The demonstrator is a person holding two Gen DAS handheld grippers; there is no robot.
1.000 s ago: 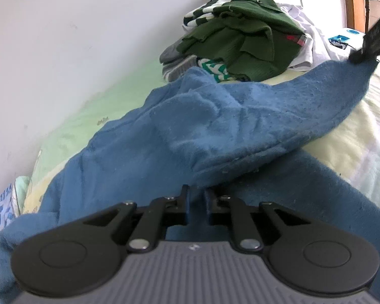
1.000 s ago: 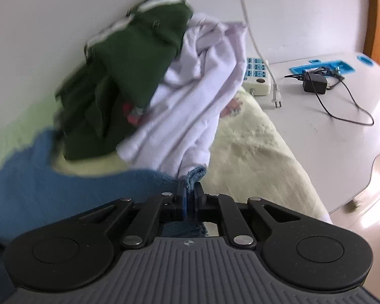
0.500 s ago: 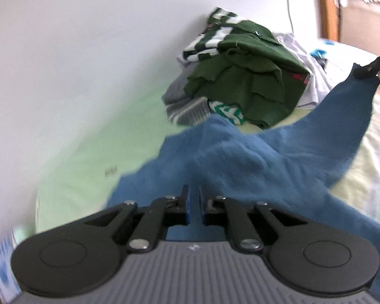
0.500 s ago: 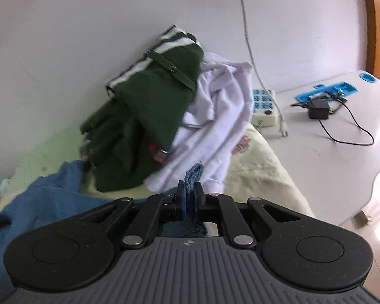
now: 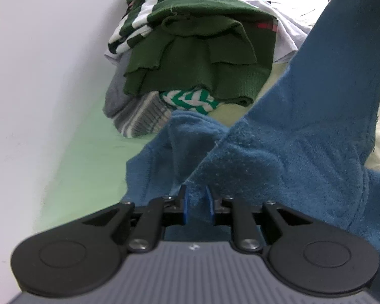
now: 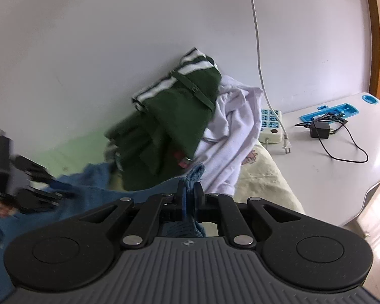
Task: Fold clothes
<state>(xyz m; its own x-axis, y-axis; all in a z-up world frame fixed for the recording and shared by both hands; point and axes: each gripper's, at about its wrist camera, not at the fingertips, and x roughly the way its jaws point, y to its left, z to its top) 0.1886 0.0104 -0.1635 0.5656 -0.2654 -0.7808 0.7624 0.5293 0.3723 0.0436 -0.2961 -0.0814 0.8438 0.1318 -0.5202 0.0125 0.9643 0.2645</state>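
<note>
A bedroom in a home: bed [image 5: 83,152] in pale green sheet against a plain white wall [image 6: 114,50], heap of worn clothes [image 5: 195,50] piled on it, bedside surface [image 6: 342,177] with power strip [image 6: 269,126] and charger [image 6: 319,129].

My left wrist camera looks steeply down, close over the fuzzy blue garment [image 5: 286,136]. My right wrist camera faces the white wall, angled less steeply. Both share the folded dark green knit pile [image 5: 195,50] [image 6: 169,136].

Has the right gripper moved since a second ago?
Yes. The right gripper, shut on the blue garment, has risen: the green clothes pile and power strip sit lower in its view.
</note>
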